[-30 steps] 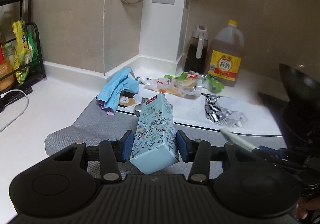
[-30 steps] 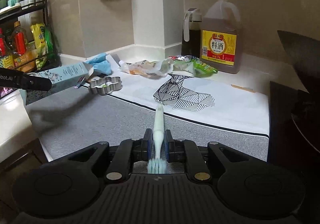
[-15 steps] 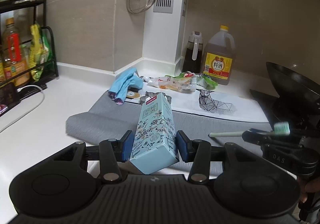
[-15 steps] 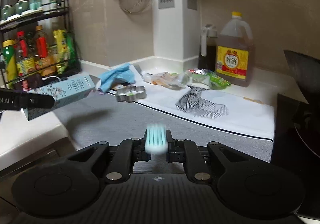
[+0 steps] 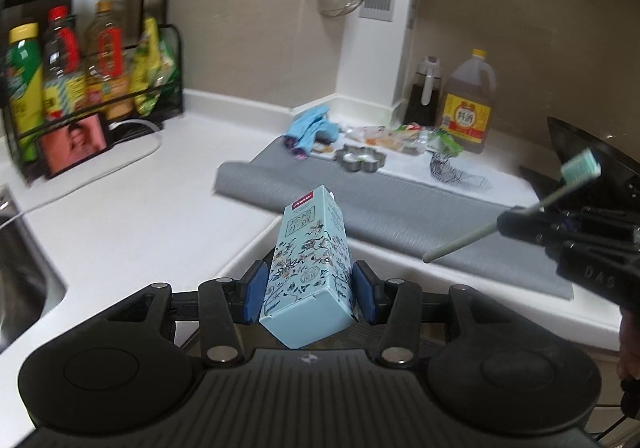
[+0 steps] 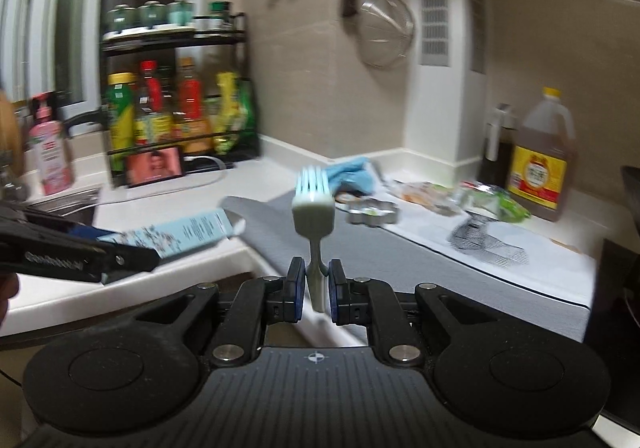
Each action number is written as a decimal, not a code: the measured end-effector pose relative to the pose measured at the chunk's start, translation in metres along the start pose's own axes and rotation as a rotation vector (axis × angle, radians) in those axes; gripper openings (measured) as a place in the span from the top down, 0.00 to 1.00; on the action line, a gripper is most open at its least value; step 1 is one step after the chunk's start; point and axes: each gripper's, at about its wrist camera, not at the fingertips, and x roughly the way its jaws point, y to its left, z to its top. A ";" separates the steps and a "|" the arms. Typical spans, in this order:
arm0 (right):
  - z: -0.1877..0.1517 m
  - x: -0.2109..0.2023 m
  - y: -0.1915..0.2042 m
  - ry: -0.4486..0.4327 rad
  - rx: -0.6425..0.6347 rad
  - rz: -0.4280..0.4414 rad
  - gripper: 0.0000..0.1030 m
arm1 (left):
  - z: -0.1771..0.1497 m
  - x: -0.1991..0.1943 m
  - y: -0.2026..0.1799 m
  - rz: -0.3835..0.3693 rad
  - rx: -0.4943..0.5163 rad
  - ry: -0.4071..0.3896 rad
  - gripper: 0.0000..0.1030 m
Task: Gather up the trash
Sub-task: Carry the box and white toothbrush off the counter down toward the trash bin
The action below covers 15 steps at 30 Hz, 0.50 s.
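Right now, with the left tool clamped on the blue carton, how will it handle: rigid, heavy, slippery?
The blue carton looks like thin cardboard, so probably light and crushable under a hard squeeze. The left tool grips only its lower end, with most of its length sticking out, so it may pivot. Its printed faces look smooth, so possibly a little slippery.

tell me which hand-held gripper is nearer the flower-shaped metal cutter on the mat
Too close to call. The left hand-held gripper, shut on the blue box, and the right hand-held gripper, shut on the toothbrush, are both held off the counter edge, well short of the cutter.
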 end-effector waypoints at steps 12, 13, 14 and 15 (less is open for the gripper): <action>-0.019 -0.005 0.051 0.067 -0.077 0.107 0.87 | -0.053 -0.021 0.015 0.030 -0.048 0.046 0.50; -0.022 -0.004 0.054 0.076 -0.079 0.109 0.87 | -0.057 -0.020 0.016 0.025 -0.057 0.057 0.50; -0.026 -0.003 0.056 0.085 -0.080 0.111 0.87 | -0.060 -0.019 0.016 0.022 -0.064 0.067 0.50; -0.030 -0.002 0.058 0.096 -0.083 0.111 0.87 | -0.064 -0.018 0.015 0.024 -0.066 0.074 0.50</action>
